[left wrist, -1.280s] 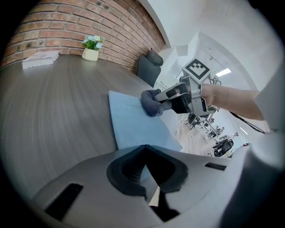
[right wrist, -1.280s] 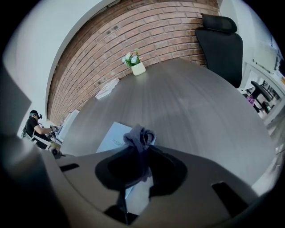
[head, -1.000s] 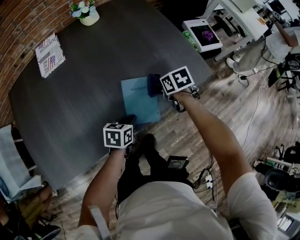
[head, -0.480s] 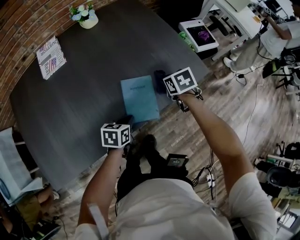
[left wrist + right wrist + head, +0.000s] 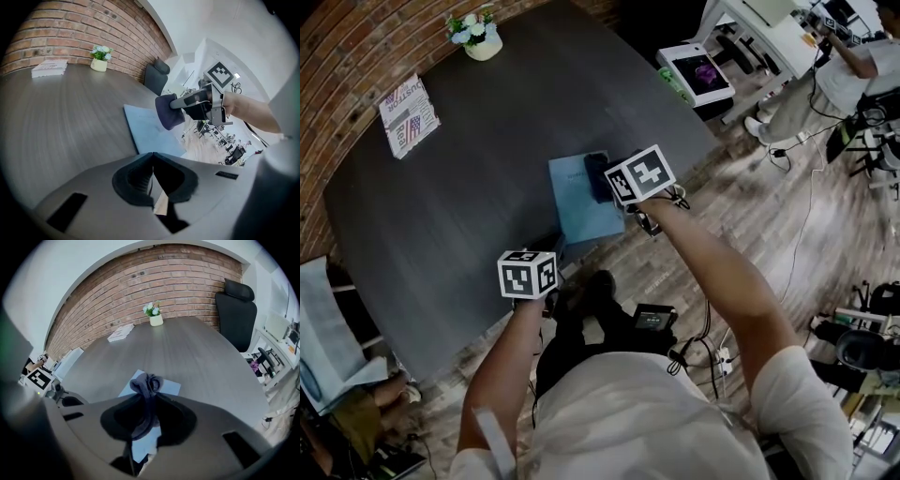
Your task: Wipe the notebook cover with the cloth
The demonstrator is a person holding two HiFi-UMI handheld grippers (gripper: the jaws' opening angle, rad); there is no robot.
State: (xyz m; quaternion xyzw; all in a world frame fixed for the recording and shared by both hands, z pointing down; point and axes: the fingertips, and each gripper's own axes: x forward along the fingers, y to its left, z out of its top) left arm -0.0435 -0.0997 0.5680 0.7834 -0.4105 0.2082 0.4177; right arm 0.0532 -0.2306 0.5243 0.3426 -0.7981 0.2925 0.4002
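While the right gripper (image 5: pixel 149 399) is closed on the one dark cloth (image 5: pixel 596 174), over the far part of the one blue notebook (image 5: pixel 579 217) at the table's (image 5: pixel 441 206) near edge, the left gripper (image 5: pixel 152 164) has its jaws together and empty.

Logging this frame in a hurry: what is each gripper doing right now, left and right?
Left gripper: shut, nothing between its jaws.
Right gripper: shut on the crumpled dark blue-grey cloth, above the light blue notebook.
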